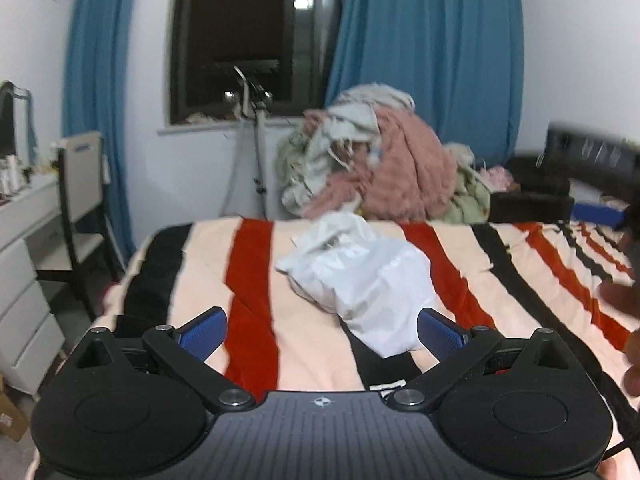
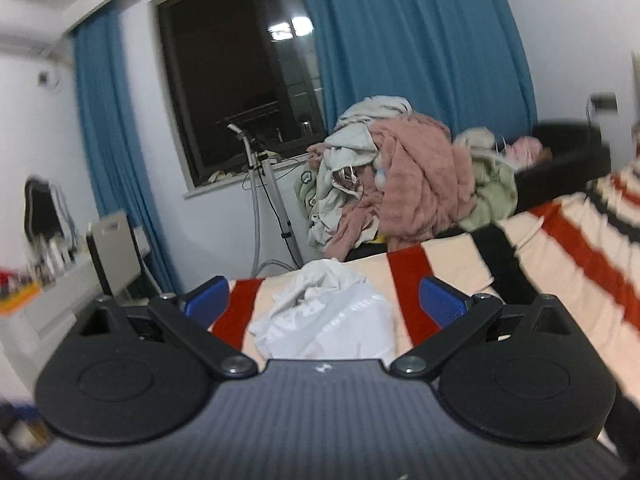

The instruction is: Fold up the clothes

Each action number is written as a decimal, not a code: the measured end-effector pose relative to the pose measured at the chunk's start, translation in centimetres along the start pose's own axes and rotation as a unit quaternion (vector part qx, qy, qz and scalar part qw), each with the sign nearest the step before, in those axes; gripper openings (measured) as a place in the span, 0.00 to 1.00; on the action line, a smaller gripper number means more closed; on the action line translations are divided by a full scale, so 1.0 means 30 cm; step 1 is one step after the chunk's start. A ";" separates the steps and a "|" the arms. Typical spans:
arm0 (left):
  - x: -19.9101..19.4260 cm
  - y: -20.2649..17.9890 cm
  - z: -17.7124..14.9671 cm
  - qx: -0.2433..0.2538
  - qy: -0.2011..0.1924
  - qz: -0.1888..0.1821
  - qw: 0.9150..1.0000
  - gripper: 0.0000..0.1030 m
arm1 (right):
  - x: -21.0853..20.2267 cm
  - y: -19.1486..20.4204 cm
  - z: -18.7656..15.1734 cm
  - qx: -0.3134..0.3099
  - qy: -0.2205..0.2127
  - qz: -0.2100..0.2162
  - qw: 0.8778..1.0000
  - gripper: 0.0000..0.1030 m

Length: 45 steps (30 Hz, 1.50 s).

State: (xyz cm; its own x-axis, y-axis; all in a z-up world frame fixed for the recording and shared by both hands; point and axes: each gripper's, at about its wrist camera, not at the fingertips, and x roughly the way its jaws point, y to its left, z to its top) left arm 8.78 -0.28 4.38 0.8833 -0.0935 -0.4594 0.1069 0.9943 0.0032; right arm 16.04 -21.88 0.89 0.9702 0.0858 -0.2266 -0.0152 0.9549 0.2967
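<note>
- Left wrist view: left gripper [image 1: 322, 334] jaws spread wide, holding nothing, hovering above the near edge of the bed [image 1: 500, 264] with its striped blanket.
- White garment [image 1: 360, 276] lies crumpled mid-bed, towards the foot edge; its near tip sits between the blue pads [image 1: 202, 334], contact unclear.
- Clothes pile [image 1: 384, 164] heaped beyond the far edge of the bed, under the window [image 1: 240, 40].
- Only this view shows the right gripper [image 1: 592, 208], a blurred shape at the right edge; jaw state there unreadable. White drawers [image 1: 20, 300] at far left.
- Right wrist view: right gripper [image 2: 324, 300] jaws wide apart, empty, white garment [image 2: 328, 316] right in front between the fingers.
- Here the clothes pile [image 2: 404, 184] is sharper; the blanket rises in a fold at right.
</note>
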 end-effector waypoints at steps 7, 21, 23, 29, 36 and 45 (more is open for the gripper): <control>0.460 -0.089 -0.076 0.036 0.083 -0.082 0.993 0.89 | 0.166 -0.104 -0.072 -0.005 -0.010 -0.061 0.998 1.00; 0.847 -0.207 -0.253 0.106 0.064 -0.108 0.987 0.09 | 0.462 -0.292 -0.376 -0.042 0.006 -0.106 0.993 1.00; 0.816 -0.143 -0.203 0.062 0.050 -0.119 0.990 0.07 | 0.466 -0.283 -0.385 -0.050 0.003 -0.098 0.994 1.00; 0.599 0.020 -0.080 -0.015 -0.015 -0.168 0.986 0.06 | 0.435 -0.229 -0.397 -0.067 -0.010 -0.065 0.996 1.00; 0.303 0.121 -0.065 -0.048 -0.058 -0.185 0.980 0.05 | 0.386 -0.152 -0.416 -0.092 -0.020 -0.022 0.995 1.00; 0.030 0.241 -0.148 -0.088 -0.067 -0.188 0.976 0.05 | 0.243 0.035 -0.467 -0.150 -0.001 0.068 0.986 1.00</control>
State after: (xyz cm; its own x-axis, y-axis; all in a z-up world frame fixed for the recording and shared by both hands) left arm 8.31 7.05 0.04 0.8498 -0.4480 -0.2777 0.3661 0.8807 -0.3007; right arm 19.71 -16.28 -13.44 0.9549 0.2179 -0.2015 -0.2150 0.9759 0.0369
